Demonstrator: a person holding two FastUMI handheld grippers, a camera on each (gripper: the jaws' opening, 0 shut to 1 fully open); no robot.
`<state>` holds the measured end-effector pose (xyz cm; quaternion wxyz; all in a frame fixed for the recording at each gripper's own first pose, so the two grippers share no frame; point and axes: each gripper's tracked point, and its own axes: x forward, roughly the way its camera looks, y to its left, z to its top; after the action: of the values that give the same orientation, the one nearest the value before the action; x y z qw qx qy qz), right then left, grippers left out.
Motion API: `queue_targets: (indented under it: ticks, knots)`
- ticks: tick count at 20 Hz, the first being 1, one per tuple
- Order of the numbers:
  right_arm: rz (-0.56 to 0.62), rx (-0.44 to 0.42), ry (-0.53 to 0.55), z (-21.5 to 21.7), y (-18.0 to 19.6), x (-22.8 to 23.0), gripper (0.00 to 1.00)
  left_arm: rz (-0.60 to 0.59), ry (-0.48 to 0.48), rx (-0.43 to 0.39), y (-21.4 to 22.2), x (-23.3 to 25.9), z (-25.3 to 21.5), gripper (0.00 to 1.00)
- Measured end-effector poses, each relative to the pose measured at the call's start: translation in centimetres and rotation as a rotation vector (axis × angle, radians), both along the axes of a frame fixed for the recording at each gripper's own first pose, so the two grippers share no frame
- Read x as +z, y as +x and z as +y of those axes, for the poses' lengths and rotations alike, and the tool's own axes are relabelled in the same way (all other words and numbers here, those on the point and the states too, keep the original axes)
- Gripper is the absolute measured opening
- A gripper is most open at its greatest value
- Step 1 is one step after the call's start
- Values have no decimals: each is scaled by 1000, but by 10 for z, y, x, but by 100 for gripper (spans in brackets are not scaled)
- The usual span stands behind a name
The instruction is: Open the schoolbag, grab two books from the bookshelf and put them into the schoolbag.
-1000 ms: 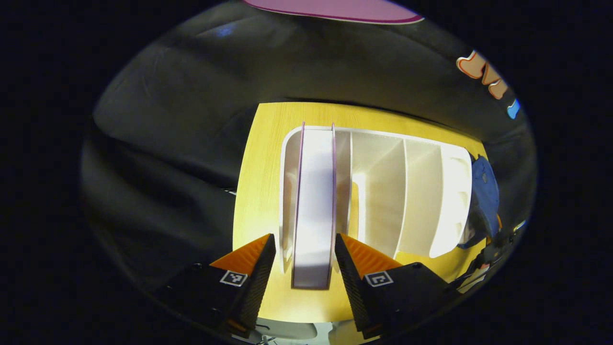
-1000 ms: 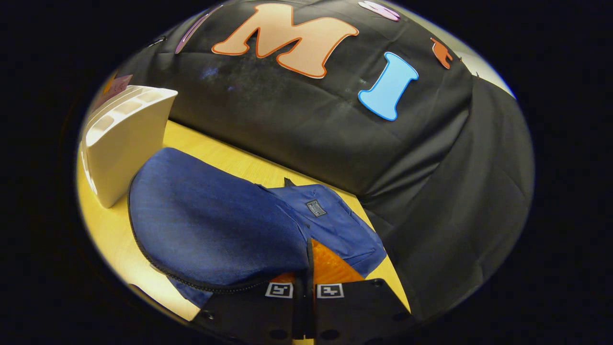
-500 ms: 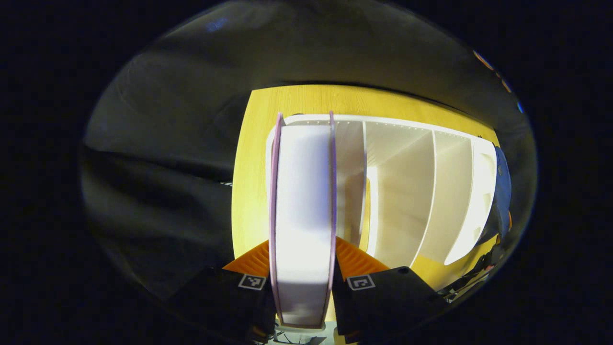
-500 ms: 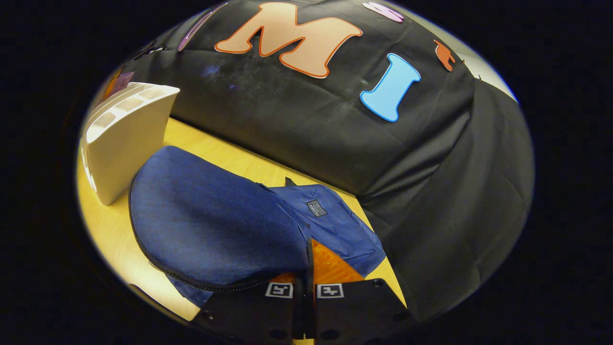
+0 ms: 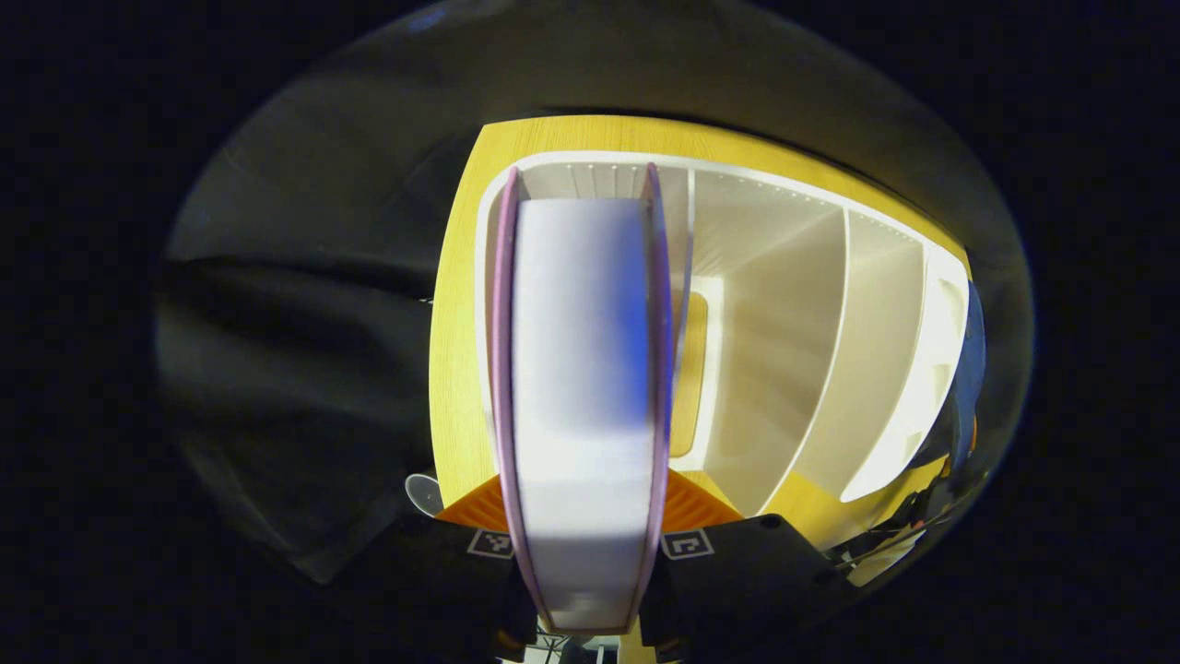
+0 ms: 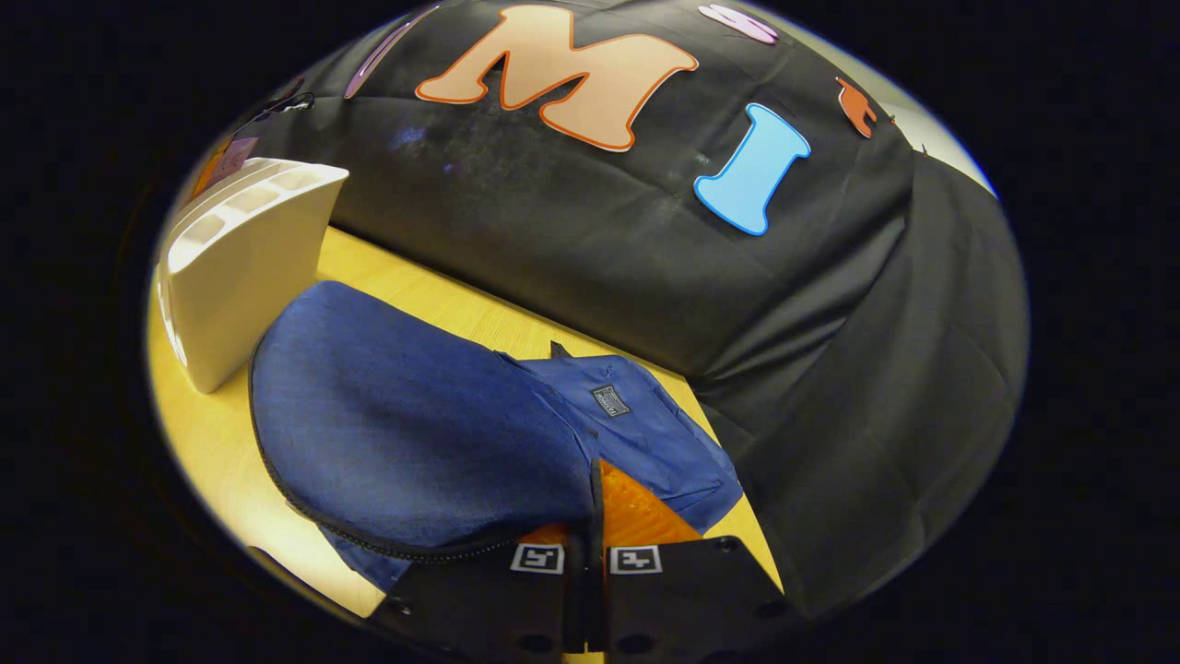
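The left claw (image 5: pixel 583 544) grips a book (image 5: pixel 581 387) in the shelf's (image 5: pixel 830 369) end slot. The right claw (image 6: pixel 588 544) pinches the bag's (image 6: pixel 415 433) flap; its label (image 6: pixel 610 400) is unreadable.

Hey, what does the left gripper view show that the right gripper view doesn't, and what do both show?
Left gripper view alone: the book between the left gripper fingers, in the end slot. Right gripper view alone: the right gripper pinching the schoolbag flap. Both: the white bookshelf, the schoolbag and the yellow table.
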<state>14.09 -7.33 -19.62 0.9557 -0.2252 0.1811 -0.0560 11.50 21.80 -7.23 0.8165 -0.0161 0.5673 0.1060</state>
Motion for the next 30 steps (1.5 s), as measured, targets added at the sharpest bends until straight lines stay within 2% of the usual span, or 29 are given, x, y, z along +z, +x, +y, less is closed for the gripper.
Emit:
queue_targets:
  ticks: [6,13,15,18,24,25,30]
  knots:
    - [-3,6,3,1,0,0,2,-8,29,-27,-35,39,-10,40]
    - [-10,27,14,-1,-3,-1,2,-59,21,-52,-88,93,-43,39]
    - [-12,34,22,-3,-3,0,6,-79,30,-50,-105,106,-50,39]
    - [-13,46,25,-4,-3,0,6,-107,32,-48,-127,117,-63,39]
    - [-15,78,37,-6,-4,-1,6,-158,-45,-37,-171,128,-114,39]
    - [-15,83,40,-7,-6,-2,2,-172,-68,-46,-176,129,-128,39]
    - [-20,91,70,-10,-4,3,4,-238,-221,-135,-177,113,-205,39]
